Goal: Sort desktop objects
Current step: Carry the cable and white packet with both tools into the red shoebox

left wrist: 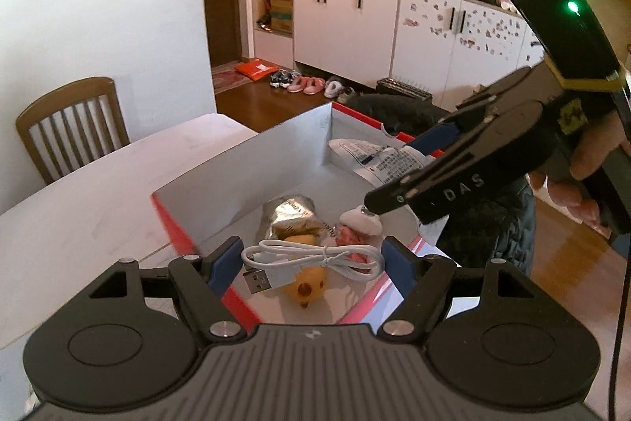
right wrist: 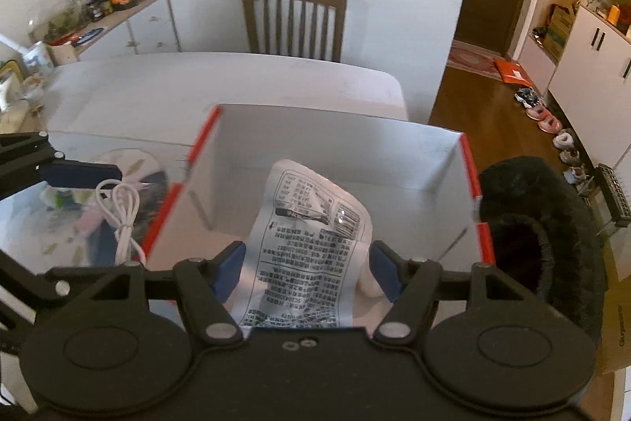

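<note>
A silver box with a red rim (left wrist: pixel 252 160) stands on the white table. My left gripper (left wrist: pixel 313 263) holds a coiled white USB cable (left wrist: pixel 311 261) between its blue pads, over the box's near corner. Inside lie a foil snack pack (left wrist: pixel 290 219), a yellow toy (left wrist: pixel 309 287) and a pink-and-white item (left wrist: pixel 361 223). My right gripper (right wrist: pixel 307 267) is over the box (right wrist: pixel 335 137), its jaws spread around a white printed packet (right wrist: pixel 303 243) that hangs into it. It also shows in the left wrist view (left wrist: pixel 418 160). The cable also shows in the right wrist view (right wrist: pixel 120 212).
A wooden chair (right wrist: pixel 294 20) stands at the table's far side. A black furry garment (right wrist: pixel 540 223) lies right of the box. A patterned plate or lid (right wrist: pixel 130 164) with small items sits left of the box. Cabinets and shoes line the room's right side.
</note>
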`<state>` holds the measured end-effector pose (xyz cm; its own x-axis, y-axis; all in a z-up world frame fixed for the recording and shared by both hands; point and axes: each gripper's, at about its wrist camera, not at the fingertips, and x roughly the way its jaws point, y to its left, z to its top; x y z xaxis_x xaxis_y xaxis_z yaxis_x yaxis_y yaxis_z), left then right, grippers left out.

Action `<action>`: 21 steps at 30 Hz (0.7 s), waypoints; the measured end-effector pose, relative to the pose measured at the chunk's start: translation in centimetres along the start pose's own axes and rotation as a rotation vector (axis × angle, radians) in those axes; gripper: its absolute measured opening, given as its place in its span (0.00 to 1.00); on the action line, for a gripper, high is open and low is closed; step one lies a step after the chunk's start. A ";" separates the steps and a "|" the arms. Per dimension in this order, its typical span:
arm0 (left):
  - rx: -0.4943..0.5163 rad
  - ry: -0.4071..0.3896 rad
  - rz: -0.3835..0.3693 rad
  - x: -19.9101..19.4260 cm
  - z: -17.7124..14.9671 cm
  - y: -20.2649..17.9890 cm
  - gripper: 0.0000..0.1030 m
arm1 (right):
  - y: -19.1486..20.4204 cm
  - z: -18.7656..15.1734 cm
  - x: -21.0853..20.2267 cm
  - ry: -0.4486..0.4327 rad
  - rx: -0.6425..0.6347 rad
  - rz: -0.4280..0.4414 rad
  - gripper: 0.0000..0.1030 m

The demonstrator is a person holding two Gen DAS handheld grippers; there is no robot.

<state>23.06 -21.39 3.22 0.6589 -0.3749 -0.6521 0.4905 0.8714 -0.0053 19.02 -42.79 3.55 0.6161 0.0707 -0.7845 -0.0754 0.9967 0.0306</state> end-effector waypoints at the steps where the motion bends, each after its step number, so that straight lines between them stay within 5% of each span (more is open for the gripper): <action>1: 0.008 0.005 0.001 0.6 0.2 -0.3 0.74 | -0.4 0.1 0.3 0.004 0.001 -0.005 0.66; 8: 0.055 0.066 0.026 5.0 0.9 -0.9 0.74 | -3.8 0.9 2.9 0.032 0.015 -0.032 0.66; 21: 0.068 0.168 0.051 9.8 -0.1 -1.1 0.74 | -4.1 0.3 7.9 0.108 -0.041 0.004 0.66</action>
<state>28.88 -26.01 -3.20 0.5823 -0.2677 -0.7676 0.5001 0.8624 0.0786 24.40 -46.29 -2.58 0.5280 0.0676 -0.8465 -0.1114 0.9937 0.0099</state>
